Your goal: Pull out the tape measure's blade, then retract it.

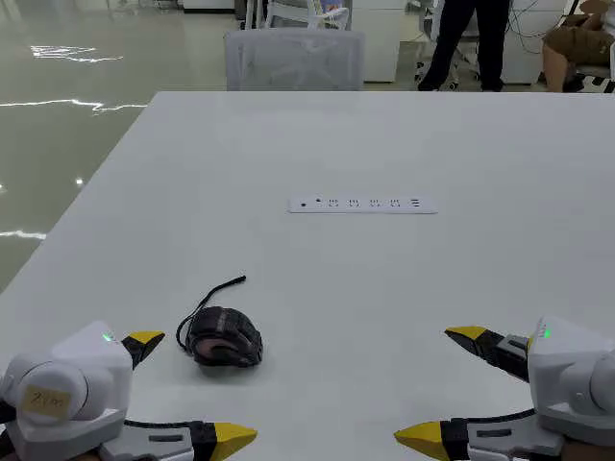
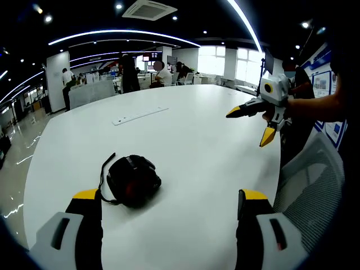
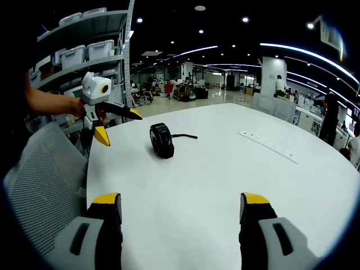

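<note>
A black tape measure (image 1: 224,338) with a black wrist strap lies on the white table (image 1: 365,144), near the front left; its blade is inside the case. My left gripper (image 1: 192,389) stands open right beside it, the tape measure (image 2: 133,180) lying just ahead of its left jaw. My right gripper (image 1: 450,384) is open at the front right, well apart from the tape measure (image 3: 162,139). Both hold nothing. From the left gripper view I see the right gripper (image 2: 254,121), and from the right gripper view the left gripper (image 3: 115,125).
A white power strip (image 1: 362,204) lies flat at the table's middle. A grey mesh chair (image 1: 294,58) stands at the far edge, and people stand beyond the far right corner. Mesh chair backs (image 3: 42,174) are close to the table's near edge.
</note>
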Demonstrator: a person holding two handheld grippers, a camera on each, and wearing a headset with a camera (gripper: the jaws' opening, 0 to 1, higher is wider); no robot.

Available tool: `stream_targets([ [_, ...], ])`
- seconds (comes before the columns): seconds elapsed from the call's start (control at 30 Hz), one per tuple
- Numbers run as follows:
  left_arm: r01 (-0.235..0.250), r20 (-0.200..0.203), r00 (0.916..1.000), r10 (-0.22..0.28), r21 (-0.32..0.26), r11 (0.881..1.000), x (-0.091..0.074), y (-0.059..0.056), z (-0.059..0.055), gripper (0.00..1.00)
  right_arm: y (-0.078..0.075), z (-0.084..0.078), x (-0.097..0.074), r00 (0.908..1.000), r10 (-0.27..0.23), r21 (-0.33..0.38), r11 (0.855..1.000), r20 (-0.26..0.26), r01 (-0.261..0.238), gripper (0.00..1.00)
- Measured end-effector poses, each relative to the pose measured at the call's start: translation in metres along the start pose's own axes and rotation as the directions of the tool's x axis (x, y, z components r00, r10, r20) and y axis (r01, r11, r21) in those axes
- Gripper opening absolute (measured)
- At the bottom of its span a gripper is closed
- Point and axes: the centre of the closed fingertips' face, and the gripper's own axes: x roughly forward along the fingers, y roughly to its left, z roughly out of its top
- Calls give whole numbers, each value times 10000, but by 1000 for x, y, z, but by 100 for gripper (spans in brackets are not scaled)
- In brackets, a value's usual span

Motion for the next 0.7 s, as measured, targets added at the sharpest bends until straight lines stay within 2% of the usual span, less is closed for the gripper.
stream_targets([
  [0.23,6,39,10000,-5,-3,10000,0,-5,1,99,-1,5,-1,10000,-11,-64,10000,27,11,89],
  [0.47,-19,91,10000,19,-63,10000,-1,0,-1,99,-1,4,-1,10000,-9,-46,10000,21,9,89],
  [0.57,-33,114,9999,34,-58,10000,-2,-2,3,99,1,3,-1,10000,24,-35,10000,-25,-24,89],
  [0.7,-28,128,9999,29,-67,10000,-1,0,1,99,0,1,-1,10000,44,-35,10000,-34,-44,88],
])
